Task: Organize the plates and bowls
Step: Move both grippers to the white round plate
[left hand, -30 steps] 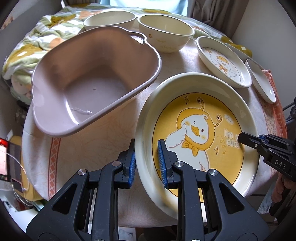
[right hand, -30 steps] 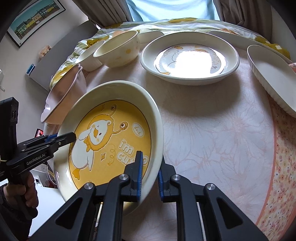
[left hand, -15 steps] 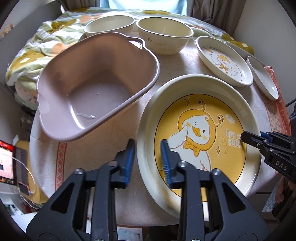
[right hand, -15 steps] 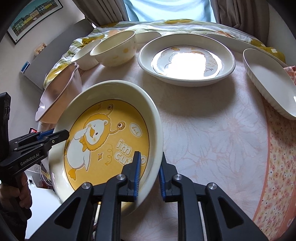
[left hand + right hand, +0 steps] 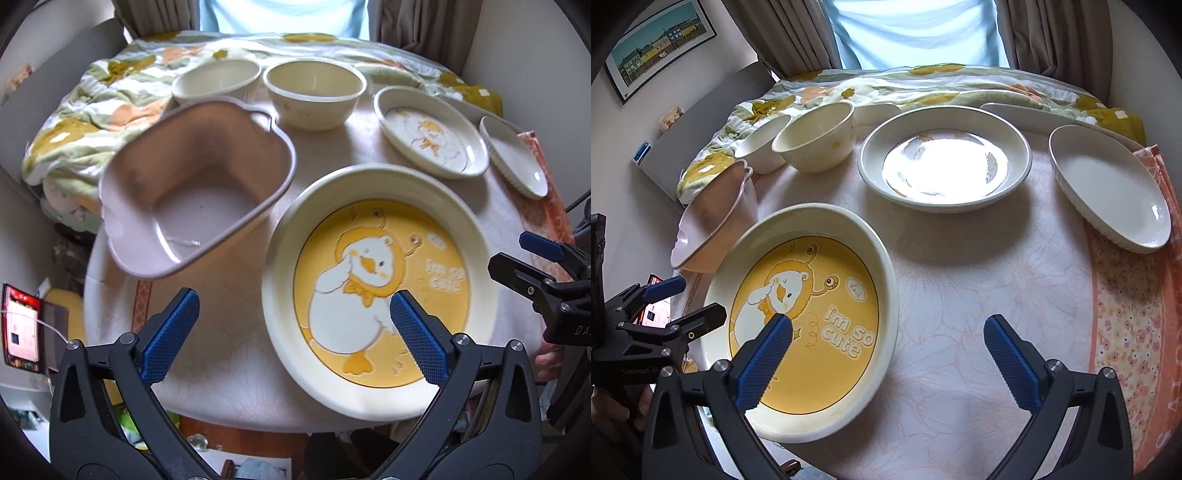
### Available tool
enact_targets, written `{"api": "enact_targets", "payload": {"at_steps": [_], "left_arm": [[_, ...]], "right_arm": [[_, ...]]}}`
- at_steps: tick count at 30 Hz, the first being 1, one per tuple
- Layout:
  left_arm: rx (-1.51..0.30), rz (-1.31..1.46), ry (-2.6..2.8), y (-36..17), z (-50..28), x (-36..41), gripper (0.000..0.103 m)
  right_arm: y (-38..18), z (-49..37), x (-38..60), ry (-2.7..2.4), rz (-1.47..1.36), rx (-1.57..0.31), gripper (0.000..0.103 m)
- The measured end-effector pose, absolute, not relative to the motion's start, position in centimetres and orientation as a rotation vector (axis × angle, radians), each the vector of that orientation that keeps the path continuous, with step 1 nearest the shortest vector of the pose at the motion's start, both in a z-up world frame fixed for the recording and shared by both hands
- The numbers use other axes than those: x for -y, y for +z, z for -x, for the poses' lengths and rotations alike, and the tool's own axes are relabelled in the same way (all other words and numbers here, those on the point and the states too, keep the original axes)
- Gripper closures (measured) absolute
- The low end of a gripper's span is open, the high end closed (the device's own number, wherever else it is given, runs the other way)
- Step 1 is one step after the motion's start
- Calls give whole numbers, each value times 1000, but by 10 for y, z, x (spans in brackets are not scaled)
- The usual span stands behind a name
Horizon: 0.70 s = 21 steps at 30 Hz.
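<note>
Left wrist view: the large cream plate with a yellow duck picture (image 5: 376, 291) lies flat at the table's (image 5: 229, 354) near edge, between the left gripper (image 5: 291, 328) and right gripper (image 5: 886, 358), both spread wide, holding nothing, equally near.

Black plastic tongs (image 5: 293, 325), blue textured pads (image 5: 764, 360), silver screws

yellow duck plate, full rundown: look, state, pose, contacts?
The yellow duck plate is round and deep-rimmed, glossy cream like glazed ceramic, with a yellow centre showing a white duck in a lion hood and "i'm so cute". It is empty and lies flat at the table's near edge. Both claws, left and right, are open, gripping nothing.
</note>
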<state>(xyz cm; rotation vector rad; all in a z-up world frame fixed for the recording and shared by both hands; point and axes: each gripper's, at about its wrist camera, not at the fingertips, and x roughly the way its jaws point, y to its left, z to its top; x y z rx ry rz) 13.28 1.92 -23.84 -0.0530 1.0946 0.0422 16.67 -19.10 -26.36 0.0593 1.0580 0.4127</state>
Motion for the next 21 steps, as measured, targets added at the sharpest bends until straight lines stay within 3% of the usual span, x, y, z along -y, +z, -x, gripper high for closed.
{"api": "enact_targets", "payload": {"at_steps": [12,21], "left_arm": [[-863,-49,-227,-113,-159,47,0],[-839,-107,-521,-81,-231,126,0]], "right_arm": [[-158,-148,250,264,-118,-949,0],[-141,-134,341,-32,-312,-906,0]]}}
